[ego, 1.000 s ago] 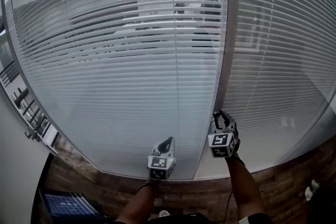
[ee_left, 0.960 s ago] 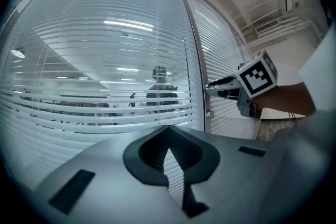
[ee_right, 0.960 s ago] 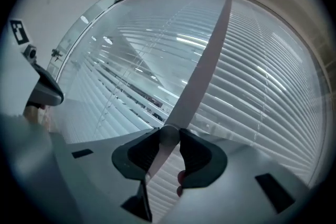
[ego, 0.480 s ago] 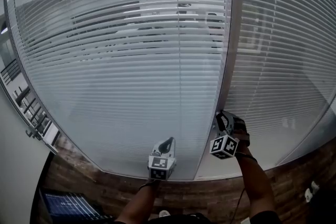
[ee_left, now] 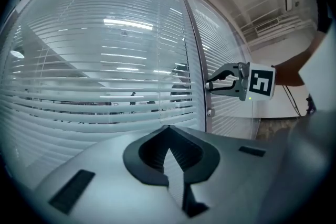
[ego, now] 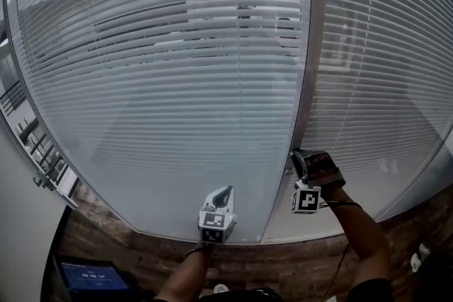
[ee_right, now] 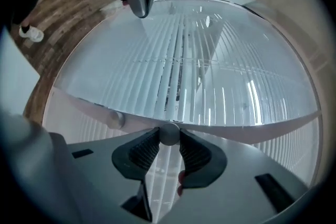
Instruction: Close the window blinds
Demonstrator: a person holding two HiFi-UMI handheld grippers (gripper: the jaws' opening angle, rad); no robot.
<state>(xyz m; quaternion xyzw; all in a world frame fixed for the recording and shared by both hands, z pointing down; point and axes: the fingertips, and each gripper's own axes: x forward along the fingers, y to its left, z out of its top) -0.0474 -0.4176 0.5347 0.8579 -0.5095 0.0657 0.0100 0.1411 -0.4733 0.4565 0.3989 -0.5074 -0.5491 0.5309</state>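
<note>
Right tool: closed on the small round tilt knob, ribbed pads pressing it from both sides at the jaw tips. The knob sits on the upright mullion, straight ahead of this tool. Left tool: jaws together, nothing between them, pointing at the glass low down and well apart from the right tool. The window blinds hang behind the glass beyond the left tool. Their slats are not fully turned, as dark shapes of the room beyond show through the upper rows. The second panel, on the far side of the mullion from the left tool, reads denser and closer to shut. Judgement: the step in hand is turning the knob to tilt the slats, and it is not yet complete. To do it well, the grip should stay centred on the knob and the twist should run about the knob's own axis with no sideways pull, since only the pad tips bear on the knob and it could slip out. Progress is best judged by the see-through gaps in the upper slats, stopping when they vanish or the knob stiffens. If the wrist runs out of travel, a release and fresh grip is likely needed. Pose: the right tool is level and turned on its side, its marker cube hanging beneath the hand and the forearm coming up from the lower right. The left forearm rises straight from below, its tool upright and idle.
</note>
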